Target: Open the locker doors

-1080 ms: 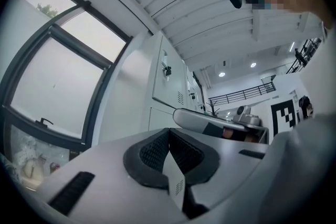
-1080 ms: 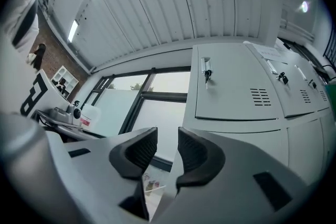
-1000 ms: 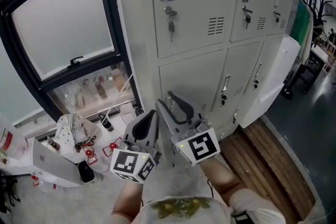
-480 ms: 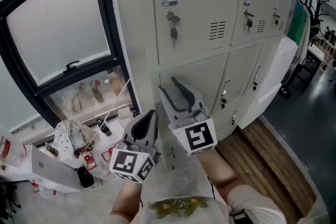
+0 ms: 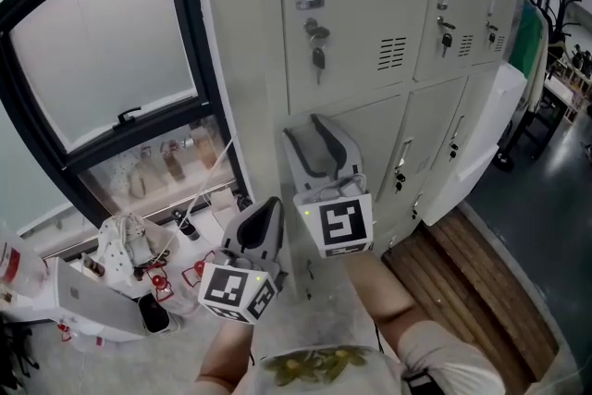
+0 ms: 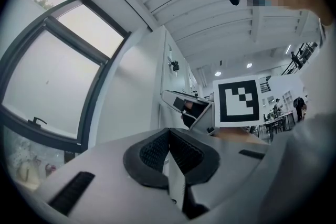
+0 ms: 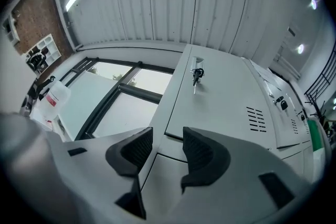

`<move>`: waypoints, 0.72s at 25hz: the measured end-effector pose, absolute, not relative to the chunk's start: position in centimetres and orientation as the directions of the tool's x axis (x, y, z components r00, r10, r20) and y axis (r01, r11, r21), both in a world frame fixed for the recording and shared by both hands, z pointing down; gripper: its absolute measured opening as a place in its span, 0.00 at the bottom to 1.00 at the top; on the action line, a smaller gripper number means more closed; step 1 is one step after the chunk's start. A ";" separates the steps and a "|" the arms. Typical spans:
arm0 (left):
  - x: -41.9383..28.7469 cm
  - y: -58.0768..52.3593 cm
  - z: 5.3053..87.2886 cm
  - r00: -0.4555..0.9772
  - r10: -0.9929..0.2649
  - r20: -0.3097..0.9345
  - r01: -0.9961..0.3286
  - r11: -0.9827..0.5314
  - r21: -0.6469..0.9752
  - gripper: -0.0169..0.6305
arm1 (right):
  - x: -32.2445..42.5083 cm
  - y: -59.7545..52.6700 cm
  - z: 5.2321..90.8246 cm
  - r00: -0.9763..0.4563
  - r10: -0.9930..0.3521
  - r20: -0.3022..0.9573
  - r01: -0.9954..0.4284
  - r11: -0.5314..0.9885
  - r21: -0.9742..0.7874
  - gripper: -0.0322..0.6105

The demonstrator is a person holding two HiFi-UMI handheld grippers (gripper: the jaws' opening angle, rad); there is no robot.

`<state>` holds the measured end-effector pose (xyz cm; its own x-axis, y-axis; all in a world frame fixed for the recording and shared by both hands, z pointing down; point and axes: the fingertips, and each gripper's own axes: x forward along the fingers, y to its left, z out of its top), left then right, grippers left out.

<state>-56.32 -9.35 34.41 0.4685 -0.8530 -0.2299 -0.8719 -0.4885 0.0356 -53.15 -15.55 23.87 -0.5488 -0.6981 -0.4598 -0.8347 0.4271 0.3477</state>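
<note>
Though cropped at the top and right edges of the head view, reads plainly as a grey bank of lockers [image 5: 370, 88], near doors all shut, so insides hidden. Upper door [image 5: 361, 14] with key [image 5: 317, 40] hanging in its lock; lower door [image 5: 384, 129] partly covered by right gripper [image 5: 310, 136], raised just before it, jaws apart with nothing between them, having just been opening. Left gripper [image 5: 266, 216] lower and to the left, beside the bank's corner, jaws together and empty. Hard to make out further along the row: a white panel [image 5: 486, 134], cannot tell whether a door. Behind the window [image 5: 102, 42] glass, blurred bottles [image 5: 176, 157] on a sill; below, clutter [image 5: 129, 245] on the floor, items unclear. Open room only to the right, along the plank strip [image 5: 462, 282] at the lockers' foot. Seen from the left gripper view, left gripper [image 6: 169, 136] with pads pressed together on nothing; beyond, window [image 6: 52, 76], the lockers' side wall [image 6: 137, 107] nearly edge-on, door fronts out of sight, and the right gripper's cube [image 6: 239, 102] covering what lies behind. Seen from the right gripper view, right gripper [image 7: 167, 141] gaping, only the seam between upper door [image 7: 220, 102] and lower door [image 7: 160, 181] showing through the gap, apart from both. Key [image 7: 196, 77] small, well above the jaws; lower door mostly hidden by the gripper body. At far left, white bottle [image 7: 55, 99], contents not to be told.
</note>
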 end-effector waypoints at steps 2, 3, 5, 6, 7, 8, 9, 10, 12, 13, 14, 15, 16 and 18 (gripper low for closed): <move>-56.5 -9.4 34.5 0.469 -0.854 -0.225 -0.871 -0.489 0.040 0.07 | -53.2 -16.0 23.6 -0.533 -0.716 -0.451 -0.843 0.406 0.352 0.32; -56.6 -9.5 34.5 0.470 -0.854 -0.225 -0.871 -0.490 0.041 0.07 | -53.2 -16.2 23.5 -0.528 -0.724 -0.445 -0.846 0.397 0.356 0.32; -56.6 -9.6 34.5 0.473 -0.852 -0.226 -0.869 -0.493 0.040 0.07 | -53.2 -16.8 23.2 -0.516 -0.737 -0.437 -0.851 0.379 0.364 0.32; -56.6 -9.7 34.5 0.474 -0.851 -0.227 -0.868 -0.495 0.040 0.07 | -53.2 -17.0 23.1 -0.510 -0.741 -0.437 -0.853 0.371 0.367 0.32; -56.7 -9.8 34.6 0.475 -0.850 -0.227 -0.867 -0.496 0.041 0.07 | -53.2 -17.1 23.0 -0.504 -0.744 -0.439 -0.856 0.364 0.368 0.32; -56.8 -9.8 34.7 0.475 -0.850 -0.226 -0.867 -0.496 0.044 0.07 | -53.2 -17.2 22.9 -0.500 -0.746 -0.441 -0.858 0.358 0.368 0.32; -56.9 -9.9 34.8 0.475 -0.851 -0.225 -0.867 -0.496 0.047 0.07 | -53.2 -17.2 22.9 -0.496 -0.747 -0.443 -0.860 0.353 0.367 0.32; -56.9 -9.9 34.9 0.474 -0.851 -0.224 -0.867 -0.496 0.048 0.07 | -53.3 -17.2 22.8 -0.493 -0.747 -0.446 -0.862 0.350 0.367 0.32; -56.9 -9.9 35.0 0.475 -0.852 -0.221 -0.867 -0.496 0.049 0.07 | -53.3 -17.2 22.8 -0.489 -0.747 -0.451 -0.864 0.346 0.365 0.32; -56.9 -9.9 35.0 0.476 -0.851 -0.219 -0.866 -0.497 0.048 0.07 | -53.3 -17.2 22.8 -0.488 -0.746 -0.453 -0.865 0.345 0.364 0.32; -56.8 -9.9 35.1 0.477 -0.851 -0.218 -0.866 -0.498 0.049 0.07 | -53.3 -17.2 22.8 -0.488 -0.746 -0.454 -0.866 0.345 0.363 0.32; -56.8 -10.0 35.1 0.478 -0.851 -0.216 -0.866 -0.498 0.049 0.07 | -53.2 -17.2 22.8 -0.487 -0.746 -0.454 -0.866 0.346 0.362 0.32; -56.7 -10.0 35.1 0.478 -0.852 -0.215 -0.866 -0.498 0.049 0.07 | -53.2 -17.3 22.8 -0.486 -0.747 -0.453 -0.867 0.346 0.359 0.32; -56.6 -9.9 35.2 0.479 -0.852 -0.213 -0.866 -0.498 0.049 0.07 | -52.9 -17.5 22.7 -0.479 -0.755 -0.448 -0.871 0.342 0.354 0.32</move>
<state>-56.62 -9.94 35.21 0.4786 -0.8518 -0.2130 -0.8655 -0.4985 0.0490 -52.86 -17.50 22.71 -0.4787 -0.7550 -0.4482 -0.8705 0.3416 0.3543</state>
